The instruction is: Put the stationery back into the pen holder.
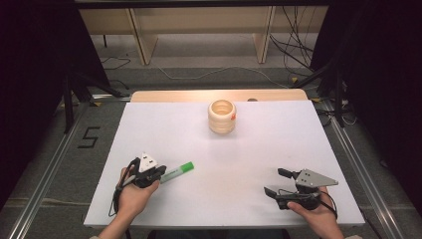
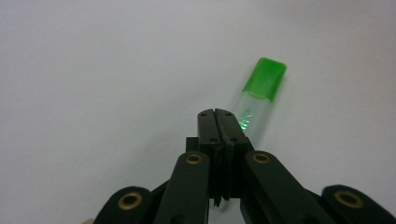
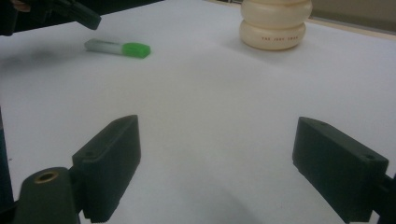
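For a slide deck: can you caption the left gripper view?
Left gripper with jaws shut together above the white table, beside a green-capped marker lying flat.

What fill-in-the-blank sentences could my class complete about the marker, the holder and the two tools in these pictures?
1. The cap of the marker is ____ in colour.
2. The jaws of the left tool are ____, beside the marker.
3. The jaws of the right tool stand ____ with nothing between them.
4. The ribbed wooden holder stands near the table's ____ edge.

Missing words: green; shut; open; far
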A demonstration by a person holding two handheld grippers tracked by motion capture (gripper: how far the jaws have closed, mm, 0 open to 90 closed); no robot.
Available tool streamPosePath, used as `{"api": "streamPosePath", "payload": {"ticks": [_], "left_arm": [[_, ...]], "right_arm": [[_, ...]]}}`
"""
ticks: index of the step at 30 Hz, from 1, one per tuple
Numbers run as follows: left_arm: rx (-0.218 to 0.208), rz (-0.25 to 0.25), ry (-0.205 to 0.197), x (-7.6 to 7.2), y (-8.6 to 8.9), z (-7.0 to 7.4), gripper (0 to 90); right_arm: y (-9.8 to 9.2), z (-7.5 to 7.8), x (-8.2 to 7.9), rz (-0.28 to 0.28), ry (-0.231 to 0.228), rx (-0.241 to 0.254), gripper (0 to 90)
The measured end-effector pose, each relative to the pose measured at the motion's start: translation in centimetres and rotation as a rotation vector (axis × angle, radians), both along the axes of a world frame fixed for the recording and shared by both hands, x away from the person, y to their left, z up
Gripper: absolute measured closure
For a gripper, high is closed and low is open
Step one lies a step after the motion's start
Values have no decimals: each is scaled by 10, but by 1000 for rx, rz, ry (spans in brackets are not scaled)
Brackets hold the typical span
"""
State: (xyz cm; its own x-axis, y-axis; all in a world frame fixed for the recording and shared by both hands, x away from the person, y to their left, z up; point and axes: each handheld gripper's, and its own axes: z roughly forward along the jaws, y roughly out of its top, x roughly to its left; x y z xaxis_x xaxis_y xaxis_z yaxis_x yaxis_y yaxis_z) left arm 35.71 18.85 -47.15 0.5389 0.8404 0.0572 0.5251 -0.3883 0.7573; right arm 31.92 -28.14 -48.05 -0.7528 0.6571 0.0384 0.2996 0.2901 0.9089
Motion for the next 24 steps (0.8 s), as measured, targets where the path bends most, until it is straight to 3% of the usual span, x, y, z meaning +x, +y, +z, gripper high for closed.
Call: {"api": "streamPosePath", "payload": {"ticks": [2, 8, 24], "left_arm": [[17, 19, 17, 11, 0, -4, 899], [44, 35, 57, 24, -4, -13, 899], [90, 46, 94, 29, -9, -18, 899]], "right_arm": [[0, 0, 1, 4, 1, 1, 163], [0, -1, 1, 11, -3, -4, 163], [0, -1, 1, 11, -1, -4, 162]]}}
